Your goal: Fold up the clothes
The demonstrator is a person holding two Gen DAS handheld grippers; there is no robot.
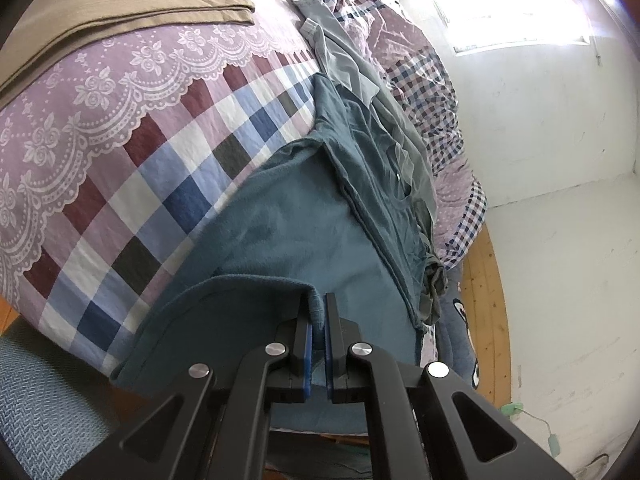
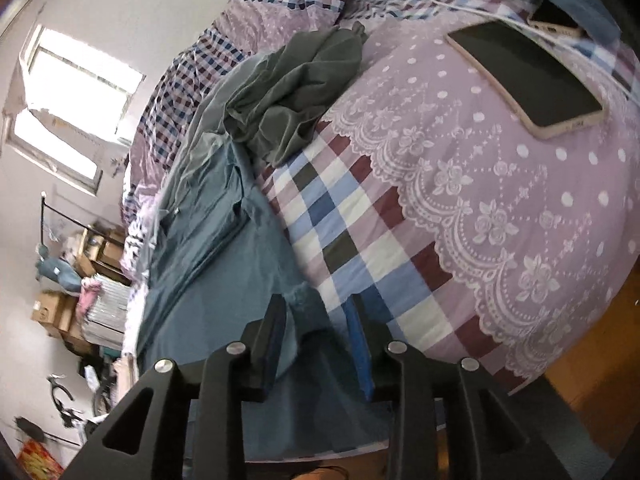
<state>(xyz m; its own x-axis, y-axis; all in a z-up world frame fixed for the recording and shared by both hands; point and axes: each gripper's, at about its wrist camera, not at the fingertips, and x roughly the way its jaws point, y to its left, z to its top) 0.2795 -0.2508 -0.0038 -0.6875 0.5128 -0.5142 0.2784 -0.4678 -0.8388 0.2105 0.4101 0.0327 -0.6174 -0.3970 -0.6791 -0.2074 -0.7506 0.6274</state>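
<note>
A teal garment [image 1: 296, 216] lies spread over the edge of a bed covered by a checked and lace-print quilt [image 1: 120, 128]. My left gripper [image 1: 318, 312] is shut on a pinched fold of the teal garment's hem. In the right wrist view the same teal garment [image 2: 224, 280] runs down the bed's side. There my right gripper [image 2: 318, 320] stands open, its blue-padded fingers either side of a corner of the teal cloth. A grey-green garment [image 2: 288, 100] lies crumpled beyond it, also seen as the grey-green garment [image 1: 360, 84] in the left view.
A folded tan garment [image 1: 120, 0] lies at the far left of the bed. A phone [image 2: 528, 80] with a cable rests on the quilt at the right. Boxes and stacked items [image 2: 92, 292] stand by the wall. A wooden floor [image 1: 488, 300] borders the bed.
</note>
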